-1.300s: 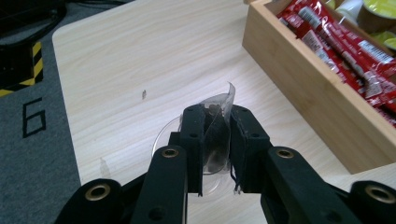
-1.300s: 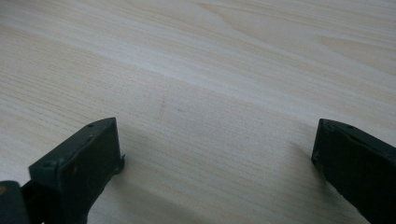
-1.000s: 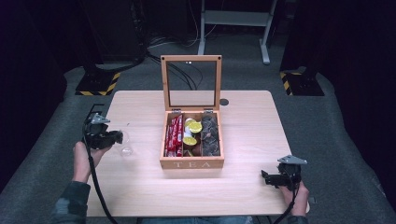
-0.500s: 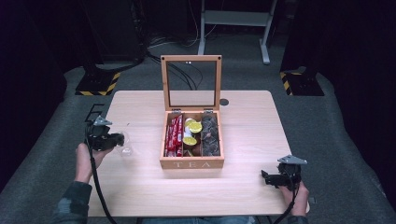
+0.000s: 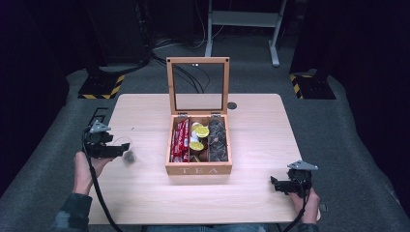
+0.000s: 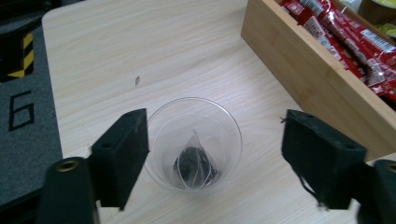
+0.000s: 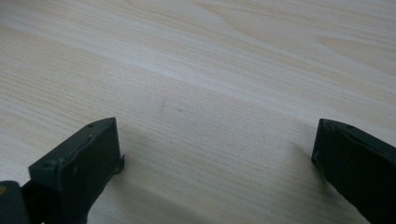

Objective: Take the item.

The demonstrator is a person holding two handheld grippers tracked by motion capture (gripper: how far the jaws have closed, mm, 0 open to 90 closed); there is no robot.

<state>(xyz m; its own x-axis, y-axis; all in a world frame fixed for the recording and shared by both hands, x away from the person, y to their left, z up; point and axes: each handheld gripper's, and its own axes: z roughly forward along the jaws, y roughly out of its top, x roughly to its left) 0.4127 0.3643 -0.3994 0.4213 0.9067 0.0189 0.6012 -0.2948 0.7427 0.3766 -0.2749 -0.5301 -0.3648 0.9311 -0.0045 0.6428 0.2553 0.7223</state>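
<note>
"TEA" lettered on the front of the wooden box (image 5: 198, 169), right of the left tool (image 6: 215, 154). Below that tool, a clear round plastic cup (image 6: 194, 140) on the pale wood-grain surface (image 5: 145, 188), a pyramid tea bag (image 6: 194, 163) inside. Left tool's jaws just opened wide, unlike the pinch earlier; right tool (image 7: 215, 154) wide, empty.

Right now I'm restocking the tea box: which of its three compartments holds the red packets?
The left compartment of the tea box, nearest the left gripper, holds the red packets; the middle has yellow-topped pods, the right dark tea bags.
</note>
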